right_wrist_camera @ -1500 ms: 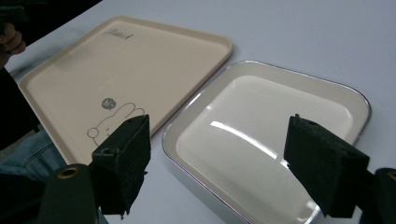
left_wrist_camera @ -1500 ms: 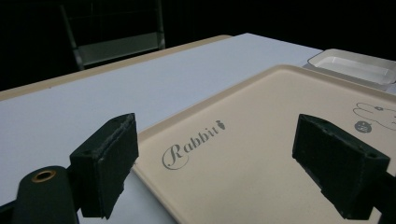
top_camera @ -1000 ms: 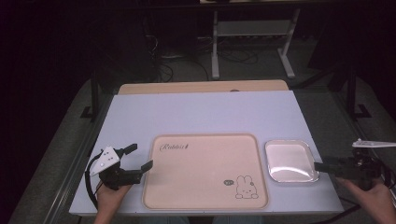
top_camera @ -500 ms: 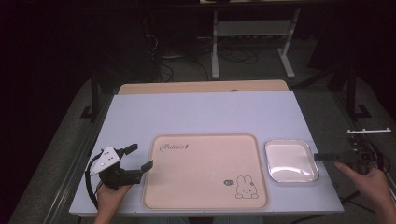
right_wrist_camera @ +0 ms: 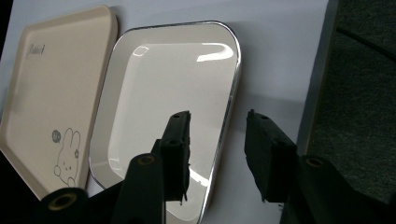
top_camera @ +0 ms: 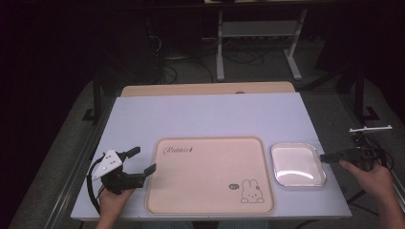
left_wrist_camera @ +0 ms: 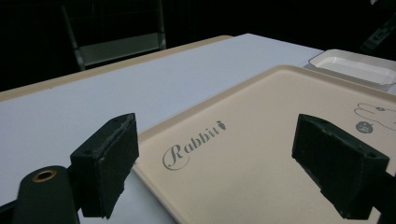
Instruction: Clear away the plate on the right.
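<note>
Left tongs sit low at the near left corner of the pale tabletop in the high view, held from below by the person's left hand, with both jaws spread wide and empty and pointing toward the left edge of a beige tray. That tray lies flat in the middle of the near half, printed with a script word at its far left and a small rabbit drawing at its near right. Just beside its right edge rests a shallow white square dish with a shiny rim. Right tongs reach in from the right, held by the right hand, their tip at the dish's right rim; from this angle I cannot tell how far the jaws stand apart. From the left gripper view, the left tongs show two black jaws far apart with nothing between them, hovering over the tray's corner near the word "Rabbit", and the white dish lies beyond at the far right. From the right gripper view, the right tongs are parted, one jaw above the inside of the dish and the other outside its rim over the tabletop, so the rim lies in the gap; whether either jaw touches it is unclear. The tray lies alongside.
</note>
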